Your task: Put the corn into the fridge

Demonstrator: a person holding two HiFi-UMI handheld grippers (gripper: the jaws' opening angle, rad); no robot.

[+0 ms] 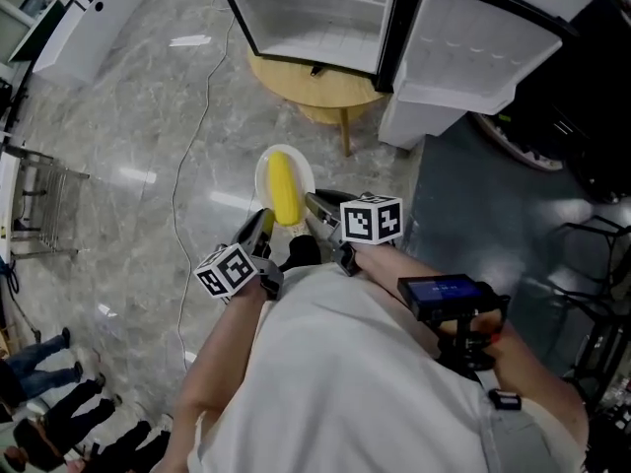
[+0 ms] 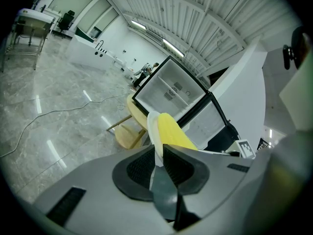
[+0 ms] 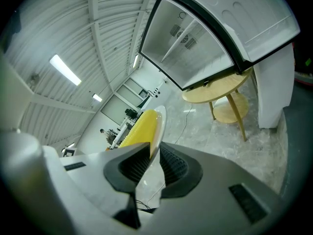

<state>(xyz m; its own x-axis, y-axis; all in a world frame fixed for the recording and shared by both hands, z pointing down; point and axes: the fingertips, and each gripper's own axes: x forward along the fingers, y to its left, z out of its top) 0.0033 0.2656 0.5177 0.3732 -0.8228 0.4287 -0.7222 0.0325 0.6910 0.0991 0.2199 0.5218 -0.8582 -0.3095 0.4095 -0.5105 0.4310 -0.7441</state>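
Observation:
A yellow corn cob (image 1: 283, 187) lies on a small white plate (image 1: 262, 173), held in the air between both grippers. My left gripper (image 1: 264, 223) is shut on the plate's near left rim and my right gripper (image 1: 317, 211) on its near right rim. In the left gripper view the corn (image 2: 173, 130) and the plate's edge (image 2: 152, 125) rise just past the pinching jaws. In the right gripper view the corn (image 3: 139, 127) rests behind the plate's edge (image 3: 160, 120). The fridge (image 1: 315, 13) stands open ahead, its door (image 1: 473, 52) swung to the right.
A round wooden table (image 1: 317, 85) stands under the fridge's front. A cable (image 1: 187, 166) runs over the marble floor at the left. White cabinets (image 1: 84, 18) and a metal rack (image 1: 39, 205) are at the far left. Several people's legs (image 1: 59, 412) show at the lower left.

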